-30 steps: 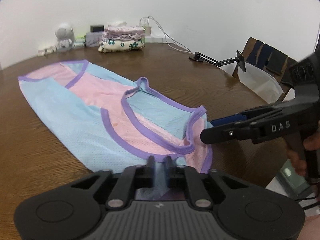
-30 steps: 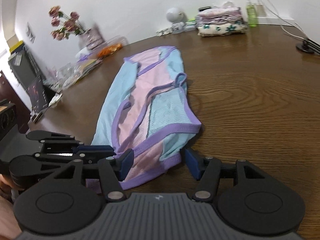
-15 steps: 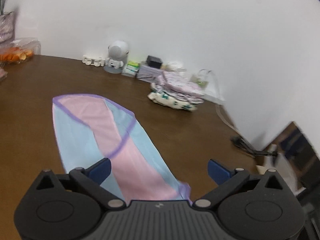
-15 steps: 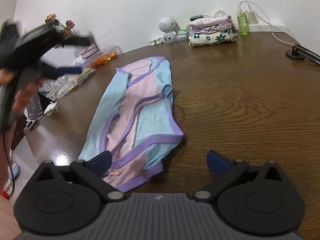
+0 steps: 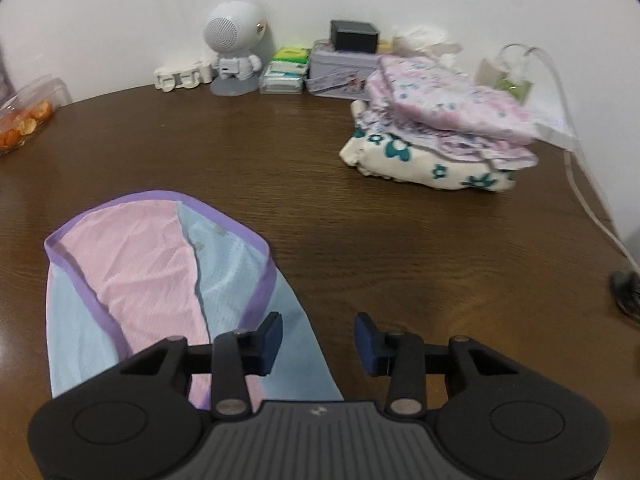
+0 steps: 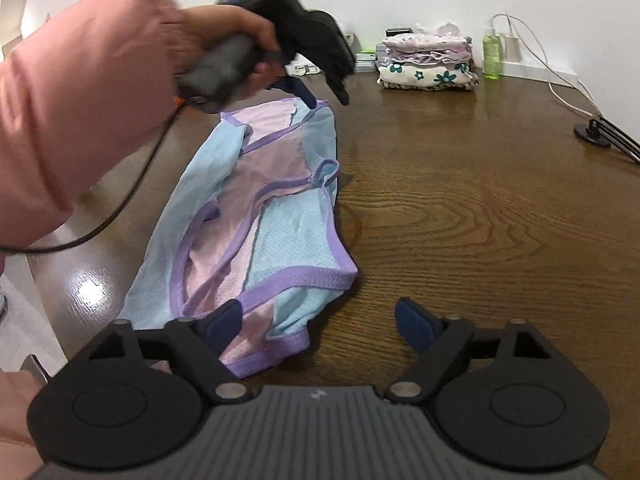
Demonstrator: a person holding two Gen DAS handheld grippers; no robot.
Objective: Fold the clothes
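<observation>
Left gripper (image 5: 318,344) is now sitting at the far hem of the top (image 6: 256,216) — jaws closing, half-narrowed, straddling the hem's right edge, likely lining up a pinch. Right gripper (image 6: 318,320) is waiting at the near end, jaws wide and closing, holding nothing. Top is lying lengthwise on the table (image 6: 480,220), probably for an end-to-end fold.

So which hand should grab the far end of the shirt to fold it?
Left, probably. The left gripper hangs right at the far hem of the shirt, its fingers just closing with nothing gripped. The right gripper sits open at the near end.
</observation>
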